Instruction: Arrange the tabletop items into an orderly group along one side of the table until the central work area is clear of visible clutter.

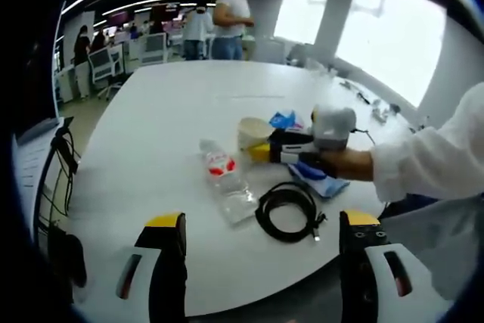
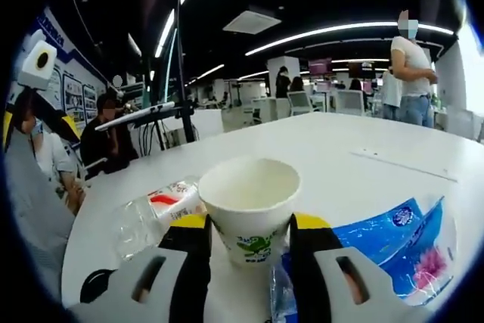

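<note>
Clutter sits bunched near the middle of the white table [image 1: 174, 111], so we judge the tidying barely begun: nothing lies along an edge yet, and every piece has still to be moved to one side.

In the left gripper view we see a paper cup [image 1: 254, 132], a clear bottle [image 1: 227, 179] lying on its side, a coiled black cable [image 1: 287, 211], and a blue packet [image 1: 286, 119] beyond the cup. Our right gripper [image 1: 291, 147] reaches in from the right, up against the cup. Our left gripper [image 1: 261, 243] hangs over the near edge with its jaws wide apart and nothing between them.

In the right gripper view the cup [image 2: 250, 206] stands upright between the jaws of the right gripper [image 2: 249, 243]. It is white with a small green print low on its wall, and looks empty. The jaws stand close on either side of its base; whether they press on it or only flank it, we cannot tell. The bottle [image 2: 151, 213], red-labelled and seemingly empty, lies just left of the cup, and the blue packet [image 2: 401, 243], glossy and crinkled, lies to its right.
</note>
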The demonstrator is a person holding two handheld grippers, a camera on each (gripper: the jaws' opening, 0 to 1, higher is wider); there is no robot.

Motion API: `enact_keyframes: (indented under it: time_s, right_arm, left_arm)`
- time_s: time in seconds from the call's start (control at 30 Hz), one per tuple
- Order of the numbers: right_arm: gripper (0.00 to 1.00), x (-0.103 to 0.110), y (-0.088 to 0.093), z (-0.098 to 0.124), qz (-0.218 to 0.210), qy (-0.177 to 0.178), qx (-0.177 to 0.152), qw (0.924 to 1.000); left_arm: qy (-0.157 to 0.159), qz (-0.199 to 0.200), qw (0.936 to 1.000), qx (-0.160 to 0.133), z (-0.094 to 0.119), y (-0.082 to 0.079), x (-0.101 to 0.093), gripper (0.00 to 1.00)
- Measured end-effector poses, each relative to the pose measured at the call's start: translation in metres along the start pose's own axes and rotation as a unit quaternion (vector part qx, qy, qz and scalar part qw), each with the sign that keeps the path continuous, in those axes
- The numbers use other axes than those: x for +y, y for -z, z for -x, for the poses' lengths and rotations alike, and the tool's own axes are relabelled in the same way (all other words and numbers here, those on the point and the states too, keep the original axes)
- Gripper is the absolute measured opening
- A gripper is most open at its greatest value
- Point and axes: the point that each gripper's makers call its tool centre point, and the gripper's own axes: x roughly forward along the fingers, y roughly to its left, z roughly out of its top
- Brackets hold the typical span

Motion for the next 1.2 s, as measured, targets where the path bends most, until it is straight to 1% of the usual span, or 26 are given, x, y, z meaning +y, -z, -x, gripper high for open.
enact_keyframes:
  time_s: [0.17,0.27,0.4,0.47,0.6,0.67,0.73,0.87,0.93,1.0,1.13,1.2]
  right_arm:
    - [0.48,0.002,0.000,0.001,0.021,-0.005,0.010,0.9997]
    - [0.50,0.002,-0.005,0.002,0.021,-0.008,0.005,0.9997]
    - [0.56,0.005,-0.012,0.005,0.039,-0.014,0.005,0.9991]
    - [0.56,0.006,-0.014,0.007,0.042,-0.014,0.007,0.9990]
    - [0.55,0.002,-0.020,0.018,0.023,-0.014,0.017,0.9995]
    - [0.56,0.003,-0.025,0.027,0.026,-0.009,0.024,0.9993]
    - [0.59,0.001,-0.024,0.031,0.026,-0.008,0.030,0.9992]
    - [0.60,-0.002,-0.034,0.050,0.028,0.003,0.032,0.9991]
    - [0.61,-0.004,-0.034,0.055,0.028,0.009,0.029,0.9992]
    - [0.61,-0.003,-0.041,0.063,0.029,0.011,0.027,0.9992]
    - [0.61,-0.004,-0.046,0.076,0.033,0.018,0.024,0.9990]
    - [0.61,-0.003,-0.053,0.088,0.032,0.024,0.022,0.9989]
  left_arm:
    - [0.002,0.000,1.0000,-0.001,0.000,0.000,-0.001,0.79]
    - [0.003,-0.001,1.0000,-0.003,0.000,-0.001,-0.002,0.80]
    - [0.005,-0.003,1.0000,-0.005,0.000,-0.002,-0.003,0.81]
    - [0.006,-0.004,1.0000,-0.005,0.000,-0.002,-0.005,0.81]
    - [0.012,-0.011,0.9999,-0.005,-0.001,-0.003,-0.010,0.81]
    - [0.015,-0.015,0.9998,-0.006,-0.001,-0.004,-0.011,0.81]
    - [0.019,-0.019,0.9996,-0.008,-0.001,-0.005,-0.013,0.81]
    - [0.025,-0.024,0.9993,-0.013,-0.002,-0.008,-0.016,0.81]
    - [0.026,-0.026,0.9992,-0.015,-0.001,-0.008,-0.016,0.81]
    - [0.027,-0.028,0.9991,-0.018,-0.001,-0.010,-0.017,0.81]
    - [0.028,-0.030,0.9989,-0.022,0.000,-0.013,-0.018,0.81]
    - [0.028,-0.031,0.9989,-0.021,0.000,-0.013,-0.018,0.80]
